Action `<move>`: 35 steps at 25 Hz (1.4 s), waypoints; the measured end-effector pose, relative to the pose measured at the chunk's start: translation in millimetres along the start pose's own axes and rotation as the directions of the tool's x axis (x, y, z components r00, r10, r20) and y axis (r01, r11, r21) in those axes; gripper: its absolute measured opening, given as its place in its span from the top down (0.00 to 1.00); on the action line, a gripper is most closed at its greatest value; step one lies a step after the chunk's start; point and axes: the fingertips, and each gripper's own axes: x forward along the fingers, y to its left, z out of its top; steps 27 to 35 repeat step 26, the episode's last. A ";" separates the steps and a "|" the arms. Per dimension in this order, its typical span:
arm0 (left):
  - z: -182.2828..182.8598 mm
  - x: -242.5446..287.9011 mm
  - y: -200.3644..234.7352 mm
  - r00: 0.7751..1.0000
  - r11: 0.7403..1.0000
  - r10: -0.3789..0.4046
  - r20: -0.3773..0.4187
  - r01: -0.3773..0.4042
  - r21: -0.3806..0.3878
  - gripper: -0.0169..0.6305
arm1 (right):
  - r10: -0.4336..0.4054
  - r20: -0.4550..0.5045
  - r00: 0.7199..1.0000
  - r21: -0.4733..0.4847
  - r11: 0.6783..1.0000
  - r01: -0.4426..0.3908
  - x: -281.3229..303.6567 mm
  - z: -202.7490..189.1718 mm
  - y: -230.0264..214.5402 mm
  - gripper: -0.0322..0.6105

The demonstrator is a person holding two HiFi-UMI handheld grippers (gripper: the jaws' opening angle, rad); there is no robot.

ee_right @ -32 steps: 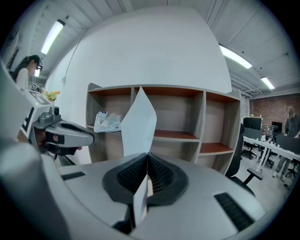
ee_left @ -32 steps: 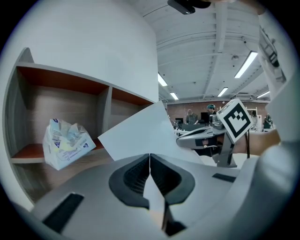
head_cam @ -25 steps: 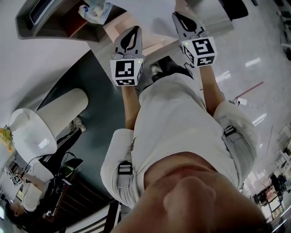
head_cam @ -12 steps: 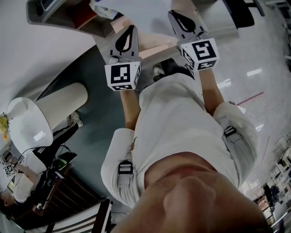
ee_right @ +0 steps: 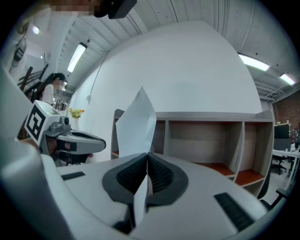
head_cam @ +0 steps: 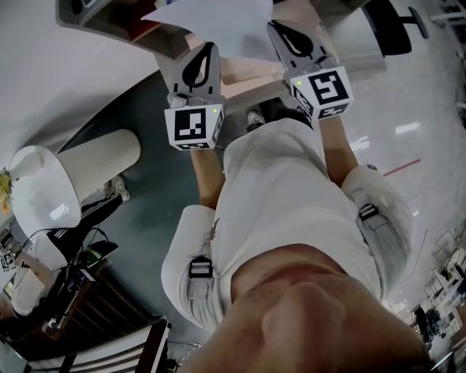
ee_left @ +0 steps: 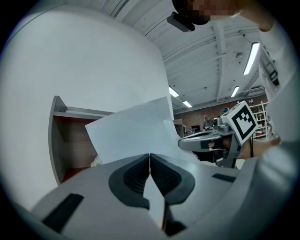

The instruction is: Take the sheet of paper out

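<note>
**Sheet of paper** (head_cam: 211, 22): one white, blank sheet, held up in the air between the two grippers, in front of the shelf unit. Each gripper pinches one near edge, and the rest stands up and away from the jaws. From the right gripper view it looks bent into a narrow upright fold. Whether its far edge touches the shelf unit cannot be told.

**Left gripper** (ee_left: 150, 164): jaws closed on the sheet, with the dark ribbed pads meeting on it and a strip of paper running down between them. Its marker cube (head_cam: 193, 125) faces the head camera.

**Right gripper** (ee_right: 147, 165): jaws closed on the sheet in the same way, with a strip of paper hanging below the pads. Its marker cube (head_cam: 325, 89) sits beside and slightly above the left one in the head view.

**Shelf unit** (ee_right: 211, 140): grey frame with open wood-toned compartments and reddish shelf floors, standing against a white wall.

**Person** (head_cam: 284, 189): white shirt, both forearms stretched forward.

**Floor item**: white ribbed cylinder (head_cam: 98, 171), to the person's left, well apart from the grippers.
</note>
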 end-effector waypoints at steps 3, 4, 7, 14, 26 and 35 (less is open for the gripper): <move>2.8 -1.6 0.7 1.000 1.000 0.005 0.007 -0.005 0.007 0.94 | 0.016 0.005 1.000 -0.005 1.000 -0.016 0.9 0.9 4.2 0.92; 2.6 -1.8 0.6 1.000 1.000 0.006 0.009 -0.006 0.009 0.94 | 0.020 0.007 1.000 -0.005 1.000 -0.020 1.3 0.4 5.1 0.92; 2.1 -3.2 -1.0 1.000 1.000 0.008 0.008 -0.009 0.013 0.94 | 0.031 0.012 0.999 -0.004 1.000 -0.031 0.6 0.6 7.7 0.92; 6.2 -4.0 -8.3 1.000 1.000 0.005 -0.001 -0.005 0.020 0.94 | 0.045 0.017 0.999 -0.003 0.999 -0.045 -4.7 5.9 8.2 0.92; -6.7 10.7 -1.9 1.000 1.000 0.004 -0.009 -0.003 0.012 0.94 | 0.047 0.008 0.999 0.005 0.999 -0.047 6.4 -7.4 2.3 0.92; -6.7 10.7 -1.9 1.000 1.000 0.004 -0.009 -0.003 0.012 0.94 | 0.047 0.008 0.999 0.005 0.999 -0.047 6.4 -7.4 2.3 0.92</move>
